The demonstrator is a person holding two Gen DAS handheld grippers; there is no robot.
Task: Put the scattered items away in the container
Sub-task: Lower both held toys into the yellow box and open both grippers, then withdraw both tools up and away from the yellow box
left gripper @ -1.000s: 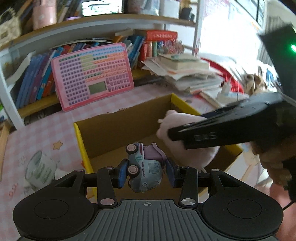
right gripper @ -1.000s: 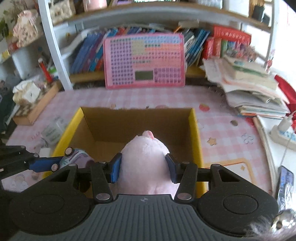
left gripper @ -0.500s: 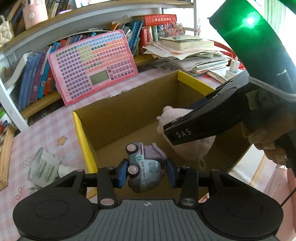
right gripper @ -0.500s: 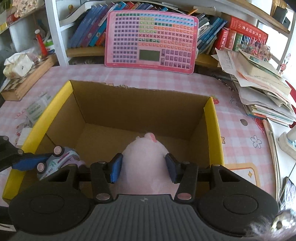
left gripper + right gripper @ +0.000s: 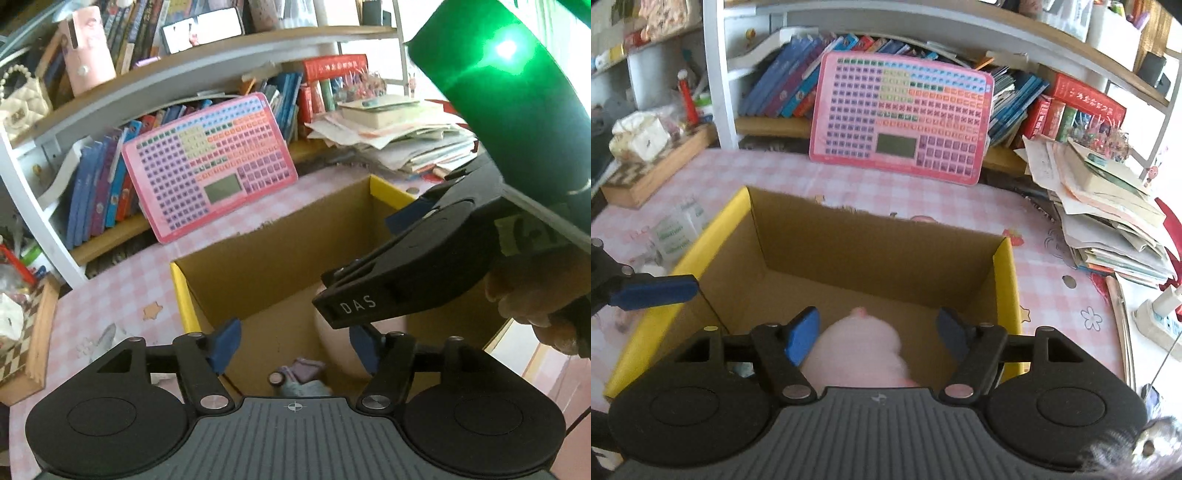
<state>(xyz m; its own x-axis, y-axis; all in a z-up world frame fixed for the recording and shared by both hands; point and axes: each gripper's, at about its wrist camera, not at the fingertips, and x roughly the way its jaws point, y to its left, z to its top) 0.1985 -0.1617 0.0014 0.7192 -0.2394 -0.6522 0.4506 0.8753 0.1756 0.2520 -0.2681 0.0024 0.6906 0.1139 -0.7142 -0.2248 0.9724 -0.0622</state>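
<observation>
Step, release into box (image 5: pixel 1006 280): I hold both tongs, left (image 5: pixel 293 345) and right (image 5: pixel 875 332), spread wide and gripping nothing, and I would lift them straight up so no pad snags a toy. Contents: pink plush (image 5: pixel 860 349), soft and rounded, right side of the box floor; small grey-blue truck (image 5: pixel 299 380), left of the plush, near wall.

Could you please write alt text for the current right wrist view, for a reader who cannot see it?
The right gripper hangs open above a yellow-edged cardboard box, with a pink plush toy lying loose between its fingers inside the box. Behind stands a pink keyboard toy against a bookshelf, and the left gripper's blue finger enters at left.
</observation>
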